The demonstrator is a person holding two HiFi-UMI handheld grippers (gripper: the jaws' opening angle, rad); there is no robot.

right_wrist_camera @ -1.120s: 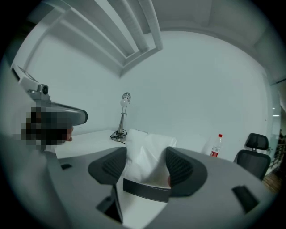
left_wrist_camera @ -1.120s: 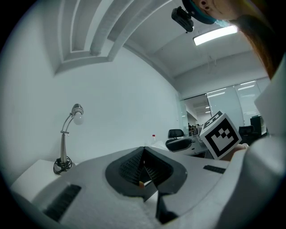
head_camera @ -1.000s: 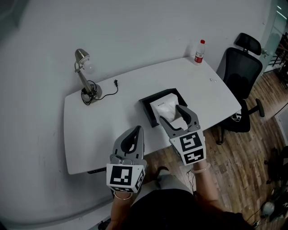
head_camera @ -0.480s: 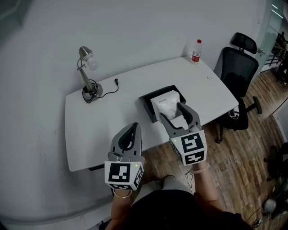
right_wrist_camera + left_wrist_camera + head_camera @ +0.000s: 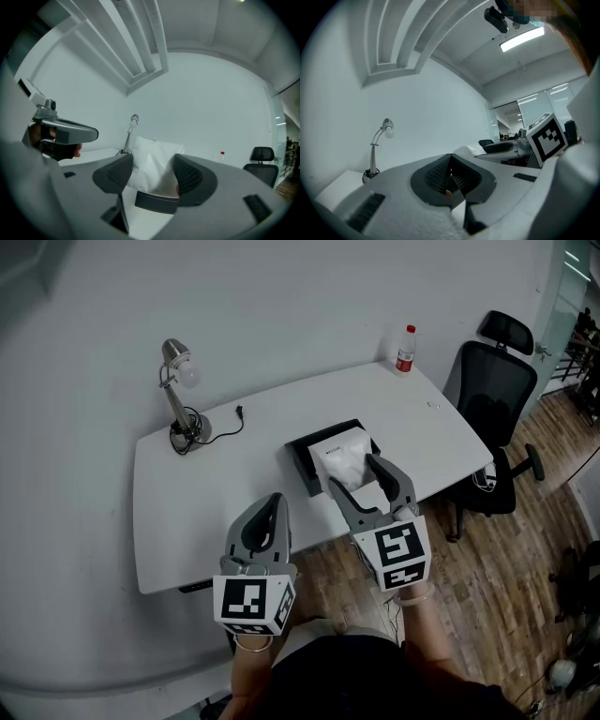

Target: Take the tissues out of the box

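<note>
A black tissue box stands near the front edge of the white table, with a white wad of tissues sticking up out of it. My right gripper hovers at the near side of the box, open, its jaws spread wide. In the right gripper view the tissues show beyond the jaws of the right gripper, above the box rim; no pad presses on them. My left gripper hangs over the table's front edge, left of the box, shut and empty, as the left gripper shows in its own view.
A desk lamp with its cable and plug stands at the table's back left. A red-capped bottle is at the back right corner. A black office chair stands on the wooden floor to the right.
Both grippers keep almost the same places and jaw states; the view has shifted slightly, and the left gripper sits a little lower in it.
</note>
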